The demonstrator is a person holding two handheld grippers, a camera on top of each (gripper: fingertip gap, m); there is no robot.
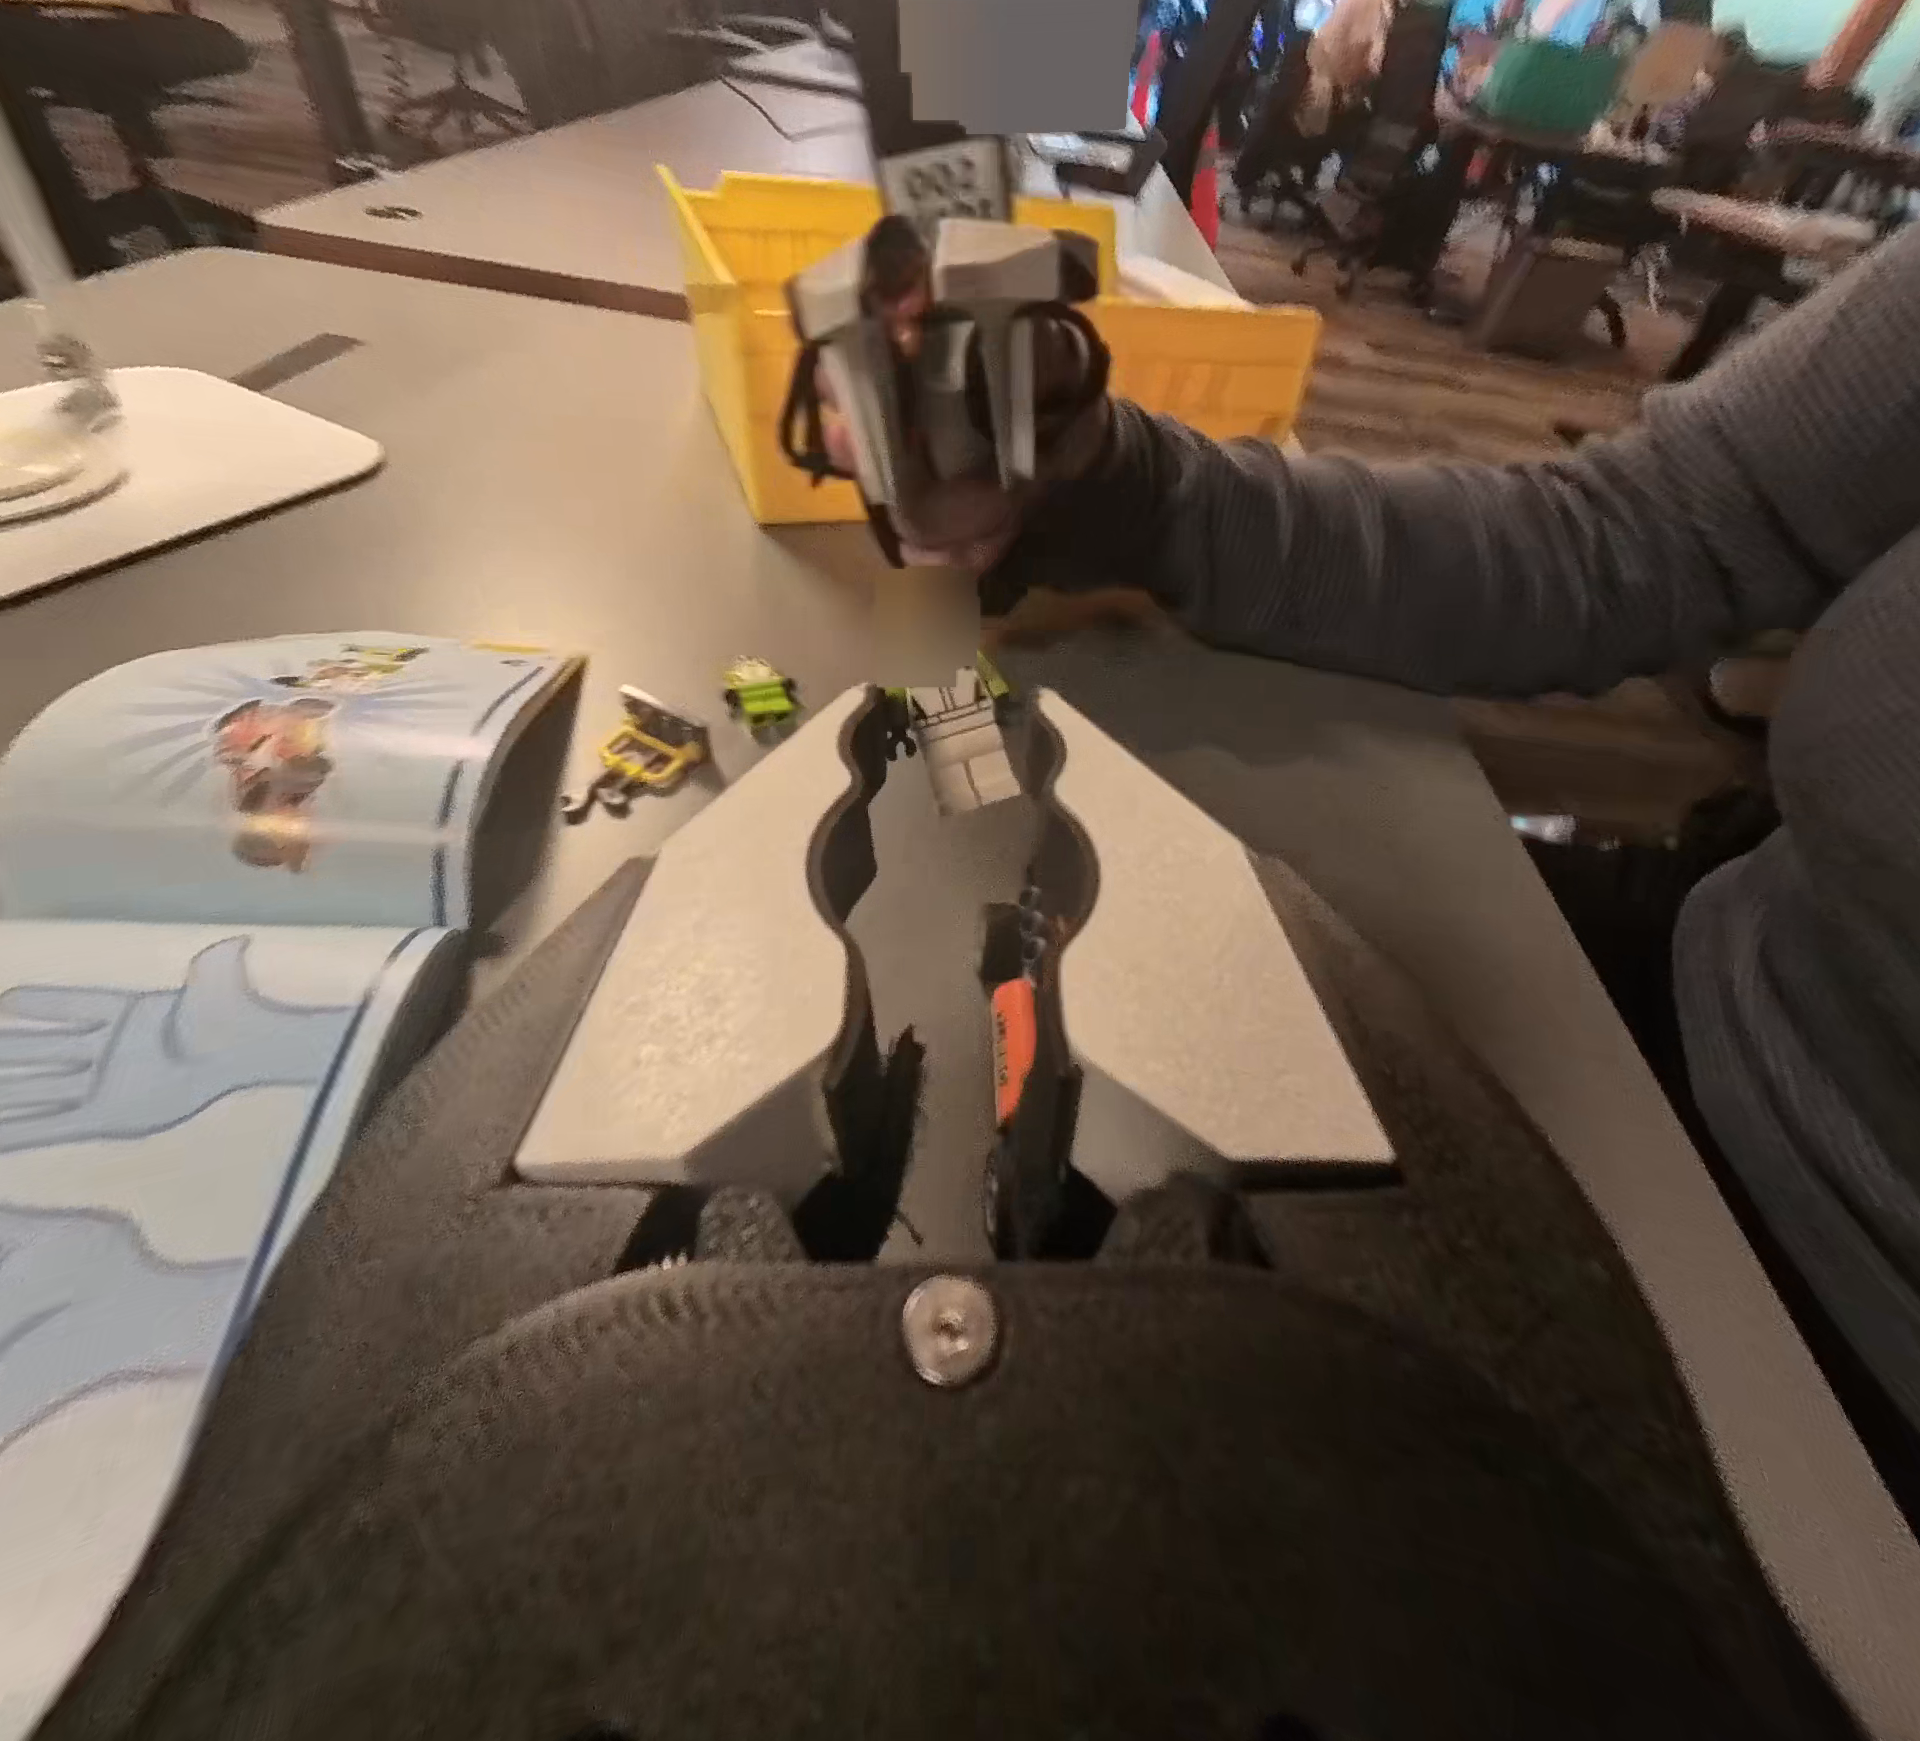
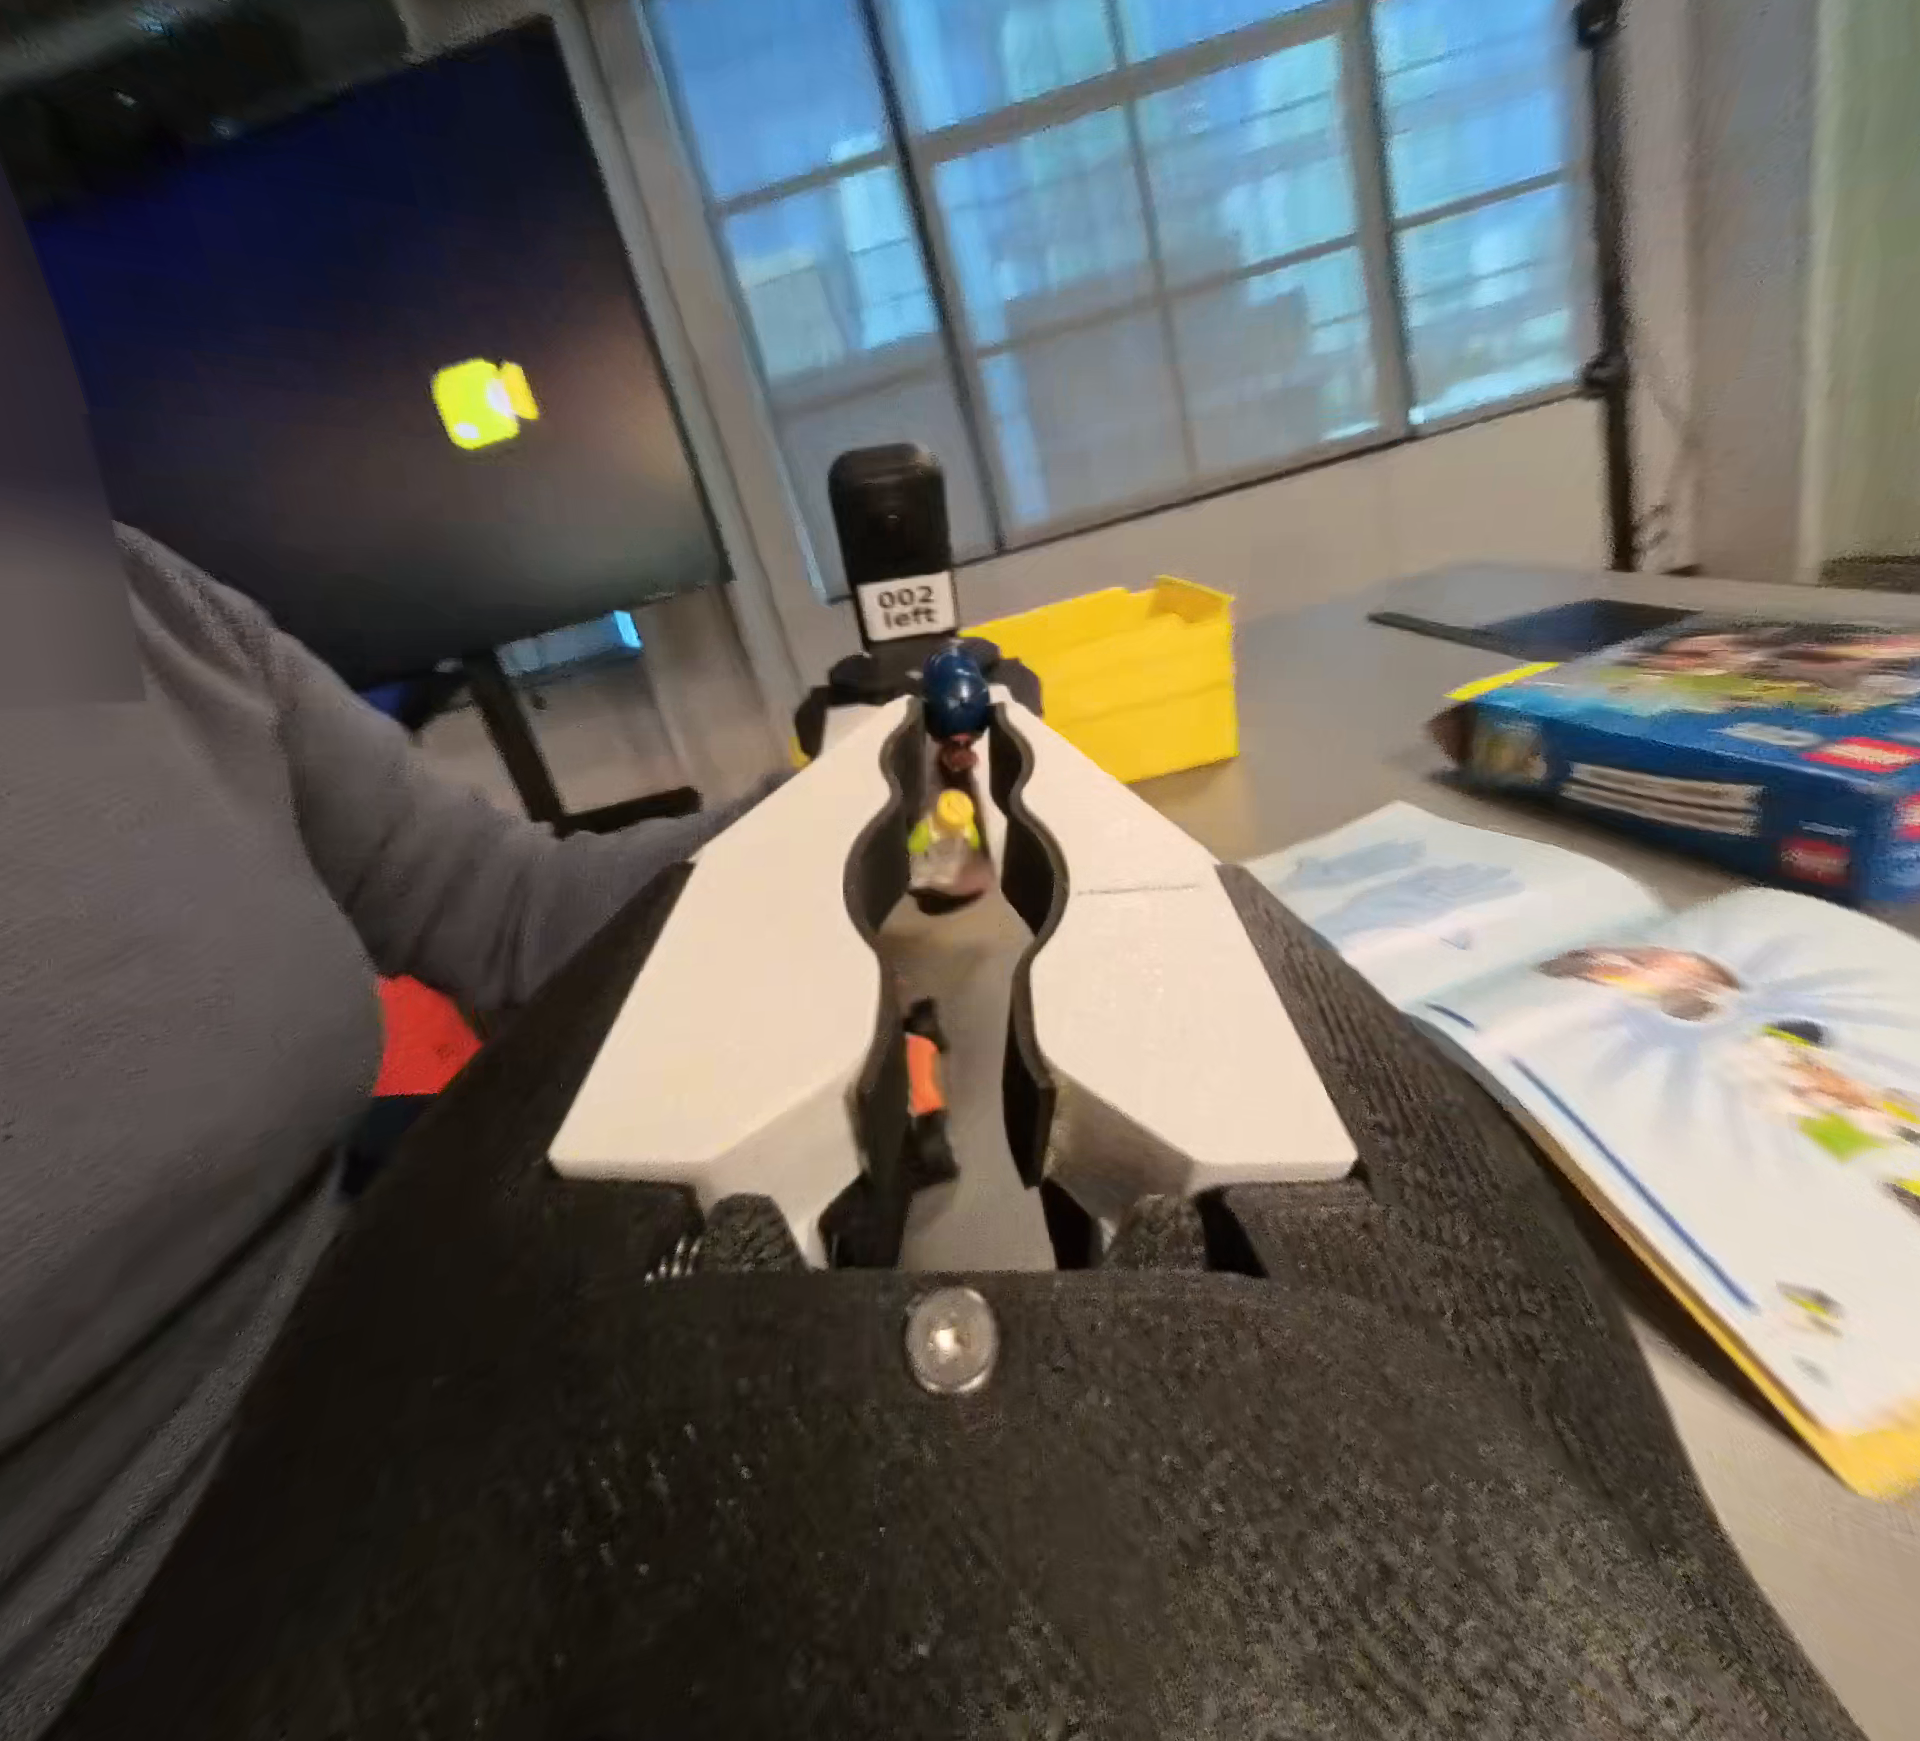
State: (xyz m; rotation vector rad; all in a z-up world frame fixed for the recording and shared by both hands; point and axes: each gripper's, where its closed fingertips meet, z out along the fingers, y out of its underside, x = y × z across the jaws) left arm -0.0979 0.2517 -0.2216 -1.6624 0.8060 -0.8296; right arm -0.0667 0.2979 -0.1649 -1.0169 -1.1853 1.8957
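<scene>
Grey laminate covers the long bench (image 1: 499, 444) I am working over, with an office of desks, chairs and seated people blurred beyond it; from the right side I see a tall gridded window (image 2: 1122, 185) and a dark wall screen (image 2: 343, 361). A person's grey knitted sleeve (image 1: 1455, 538) crosses the left wrist view, and patches hide parts of the background.

On the bench sit a yellow plastic bin (image 2: 1132, 683), partly blocked by the grippers, a blue printed cardboard box (image 2: 1683, 756) cut off at the frame edge, and an open pale-blue instruction booklet (image 1: 208, 808) whose pages are smeared.

My left hand-held gripper (image 1: 951, 725) is clamped on a small white-legged toy figure with lime-green arms (image 1: 966, 756); its upper part is lost under a blur patch. My right hand-held gripper (image 2: 956, 715) has its jaws nearly together, pinching a tiny dark-blue helmet-shaped piece (image 2: 954, 689) at the very tips, right in front of the left one.

Loose on the bench lie a little yellow-and-black brick assembly with a hook (image 1: 644, 746) and a lime-green brick piece (image 1: 764, 694), both too soft to read further.
</scene>
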